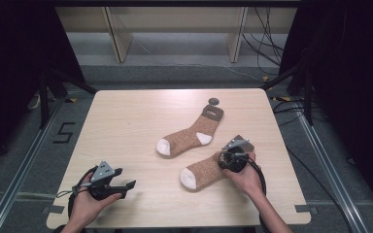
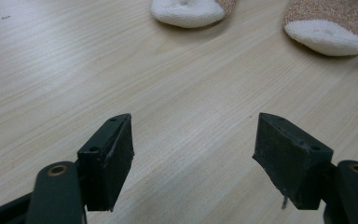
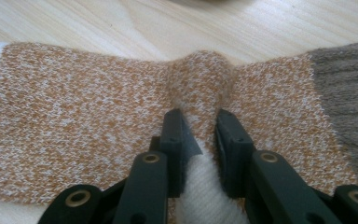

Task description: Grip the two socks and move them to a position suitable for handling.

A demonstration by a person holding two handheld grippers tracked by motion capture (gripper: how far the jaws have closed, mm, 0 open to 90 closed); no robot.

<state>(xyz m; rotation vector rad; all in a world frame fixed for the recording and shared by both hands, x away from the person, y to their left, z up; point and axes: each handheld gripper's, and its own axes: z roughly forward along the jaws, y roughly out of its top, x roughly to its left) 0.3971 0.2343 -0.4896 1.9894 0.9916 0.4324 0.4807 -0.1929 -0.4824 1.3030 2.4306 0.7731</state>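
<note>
Sock (image 1: 205, 174) nearest the person lies flat on the bench (image 1: 126, 126), toward its front right, white toe pointing left; the right tongs (image 1: 229, 160) are clamped on a pinched-up fold of it, and in the right gripper view the fabric (image 3: 200, 84) bunches into a ridge between the two pads. Bare wood runs between this sock and the front edge. At the front left the left tongs (image 1: 126, 187) sit low over the bench close to its near edge, spread wide with nothing between them (image 2: 193, 140), well apart from both socks. Farther back, a second sock (image 1: 190, 133) lies on a diagonal just beyond the first, apart from it. Behind its cuff a small dark round disc (image 1: 213, 101) rests near the far edge.
</note>
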